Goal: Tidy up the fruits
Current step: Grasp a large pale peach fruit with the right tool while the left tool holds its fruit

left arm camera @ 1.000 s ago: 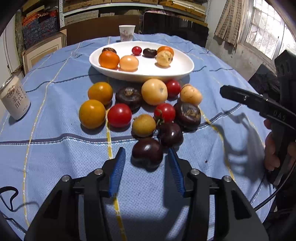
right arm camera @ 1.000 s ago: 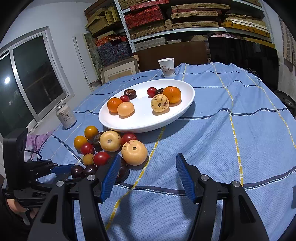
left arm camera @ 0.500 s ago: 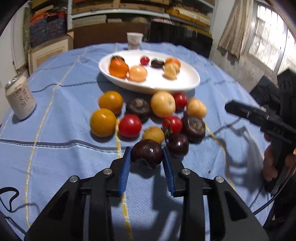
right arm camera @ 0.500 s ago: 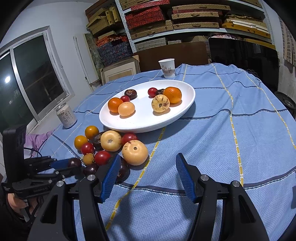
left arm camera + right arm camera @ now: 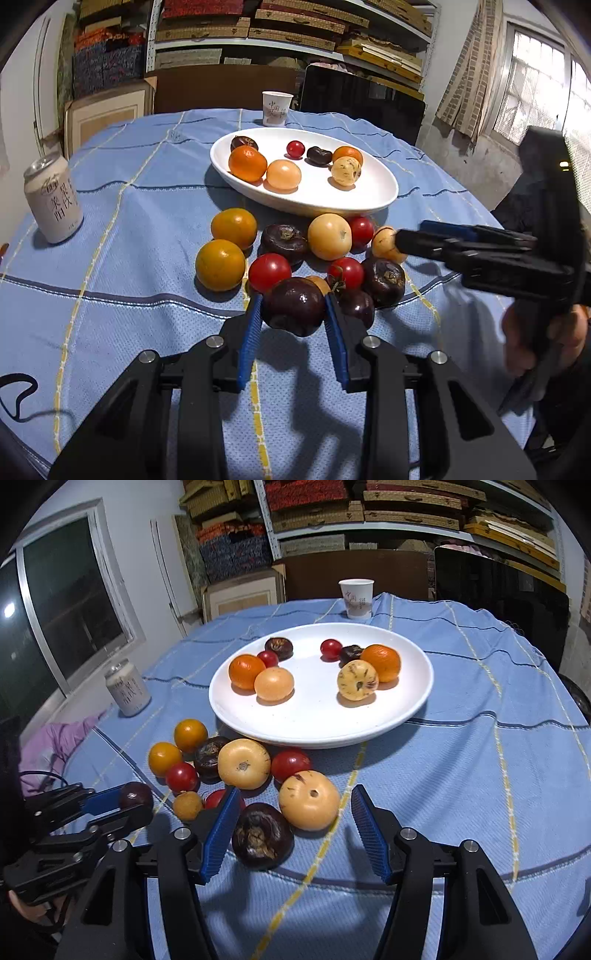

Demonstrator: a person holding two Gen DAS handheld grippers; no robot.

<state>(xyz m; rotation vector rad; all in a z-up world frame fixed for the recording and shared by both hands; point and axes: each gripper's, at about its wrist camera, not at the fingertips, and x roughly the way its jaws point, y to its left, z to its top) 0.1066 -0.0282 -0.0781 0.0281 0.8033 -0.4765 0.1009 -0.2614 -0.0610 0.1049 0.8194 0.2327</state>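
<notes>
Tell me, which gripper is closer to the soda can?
Left. The left gripper, clamping a dark plum, is on the can's side; the right gripper hovers over fruit farther away.

right tongs (image 5: 291, 832) open, fruits (image 5: 243, 763) beside plate (image 5: 413, 709)

Tablecloth (image 5: 147, 192): light blue, yellow and dark-blue grid lines. Plate (image 5: 373, 192): plain white. Held plum (image 5: 295, 306): glossy dark purple. Loose fruit at centre frame: orange, red, pale yellow, brown-black. Can (image 5: 53, 201), left: white, dark lettering.
</notes>
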